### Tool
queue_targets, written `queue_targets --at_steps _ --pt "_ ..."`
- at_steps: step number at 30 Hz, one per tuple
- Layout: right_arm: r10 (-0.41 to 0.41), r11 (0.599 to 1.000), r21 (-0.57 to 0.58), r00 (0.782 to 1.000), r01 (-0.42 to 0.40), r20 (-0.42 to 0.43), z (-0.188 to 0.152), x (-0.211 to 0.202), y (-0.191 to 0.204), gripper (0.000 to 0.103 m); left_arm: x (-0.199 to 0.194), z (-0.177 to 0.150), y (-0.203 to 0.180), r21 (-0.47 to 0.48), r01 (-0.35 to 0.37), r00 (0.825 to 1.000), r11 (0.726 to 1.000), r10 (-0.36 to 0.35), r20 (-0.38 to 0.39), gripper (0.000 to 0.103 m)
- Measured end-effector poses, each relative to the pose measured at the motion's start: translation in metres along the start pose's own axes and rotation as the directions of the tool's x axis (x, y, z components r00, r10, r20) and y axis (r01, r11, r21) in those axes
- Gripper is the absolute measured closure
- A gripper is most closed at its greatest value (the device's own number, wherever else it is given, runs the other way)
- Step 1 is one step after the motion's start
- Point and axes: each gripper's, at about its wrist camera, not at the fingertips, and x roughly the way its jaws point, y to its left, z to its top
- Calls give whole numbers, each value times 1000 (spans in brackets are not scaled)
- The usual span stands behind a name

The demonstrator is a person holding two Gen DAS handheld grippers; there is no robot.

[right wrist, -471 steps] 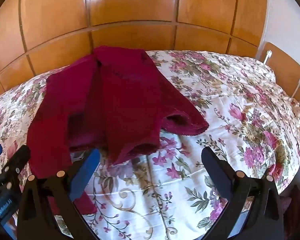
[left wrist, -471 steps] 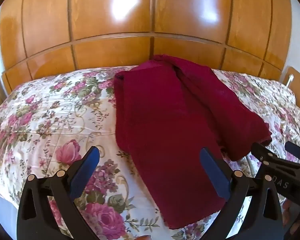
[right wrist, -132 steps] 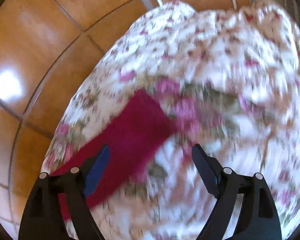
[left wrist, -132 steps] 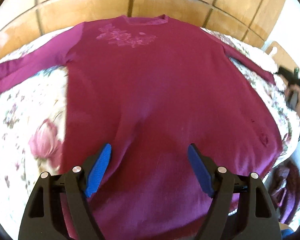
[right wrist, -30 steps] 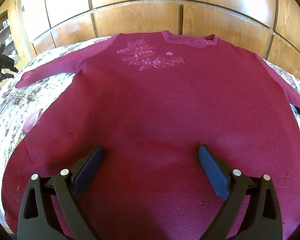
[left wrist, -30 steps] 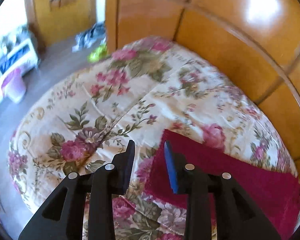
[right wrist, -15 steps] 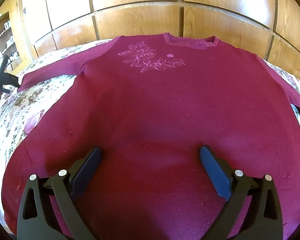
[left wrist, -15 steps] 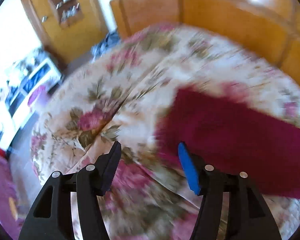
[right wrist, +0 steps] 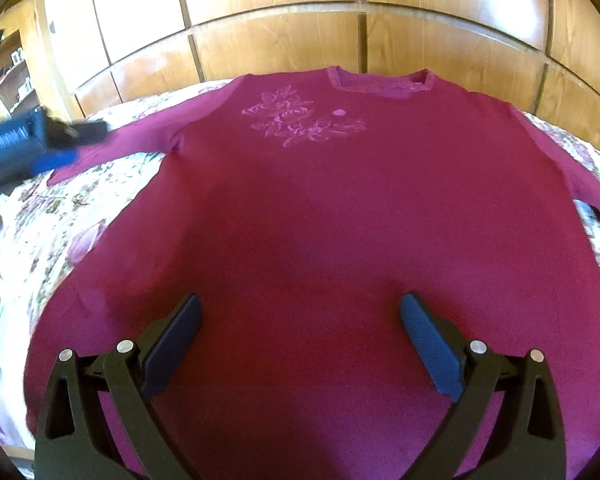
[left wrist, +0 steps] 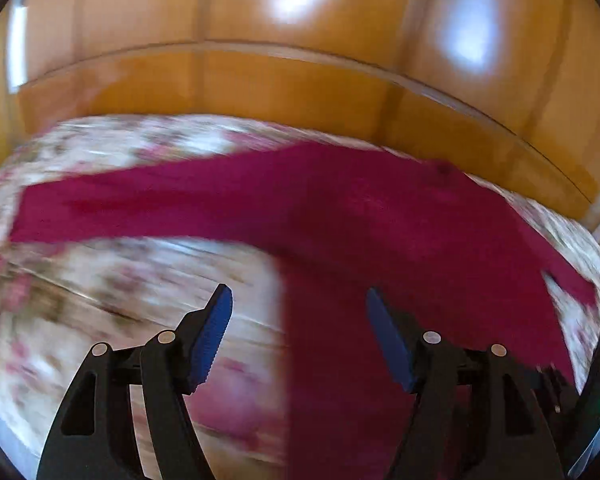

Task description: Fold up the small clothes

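Magenta long-sleeved top lies spread flat on the floral bedspread, beneath the released, empty right tongs; left tongs, opening and empty, hover over its side edge.

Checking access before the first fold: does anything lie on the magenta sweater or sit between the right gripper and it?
Nothing visible does. The magenta sweater lies spread flat, front up, on the floral bedspread, with nothing on it. The right gripper hangs over its lower body, jaws apart and empty. The left gripper is off at its sleeve end.
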Motion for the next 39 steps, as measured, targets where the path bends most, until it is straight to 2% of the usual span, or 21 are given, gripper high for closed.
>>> queue_targets --at_steps 2,5,8,9,11,12,14,19,21,26,28,33,35,37,38,39 --pt "-2 998 61 1000 1 20 -3 -17 -19 4 7 -12 -29 38 42 999 998 -41 -21 35" --pt "-36 986 161 999 30 33 -12 -37 -54 6 16 -30 -64 147 47 999 988 -43 -31 34" --pt "-92 968 240 995 80 39 -23 -59 -93 21 25 -47 -88 228 40 998 973 -26 -63 34" --pt "-113 959 267 993 99 37 -26 -65 -107 28 33 -50 -83 228 42 996 973 -23 -83 34" --pt "-150 932 339 988 131 30 -34 -76 -137 36 42 -58 -81 216 44 992 975 -17 -122 34" --pt "-159 919 370 987 138 26 -37 -79 -148 39 47 -60 -78 216 42 993 975 -17 -117 33" --pt "-192 860 484 981 160 18 -47 -90 -188 41 46 -65 -75 227 43 995 973 -20 -100 29" --pt "-272 708 683 962 180 28 -62 -117 -274 41 46 -72 -70 218 60 995 974 -42 -88 26" --pt "-296 627 762 954 163 39 -69 -124 -313 41 48 -74 -73 222 55 996 974 -38 -80 25" --pt "-347 462 878 936 123 52 -80 -130 -386 41 51 -74 -76 229 46 997 972 -31 -68 24" --pt "-367 420 900 929 115 53 -78 -130 -411 41 52 -75 -77 235 39 997 971 -24 -67 24" --pt "-387 364 923 921 121 32 -57 -114 -461 41 53 -75 -80 245 19 998 969 -4 -64 23" --pt "-388 343 927 921 153 -8 -47 -98 -479 41 54 -75 -80 247 14 998 969 2 -64 22" --pt "-409 341 912 909 227 -73 -39 -88 -495 51 54 -75 -81 248 10 998 969 6 -64 22" --pt "-432 349 891 894 290 -122 -39 -88 -500 73 54 -75 -81 250 8 998 968 9 -64 22" --pt "-448 357 871 880 338 -158 -34 -87 -503 89 54 -75 -81 250 7 998 968 9 -65 22"
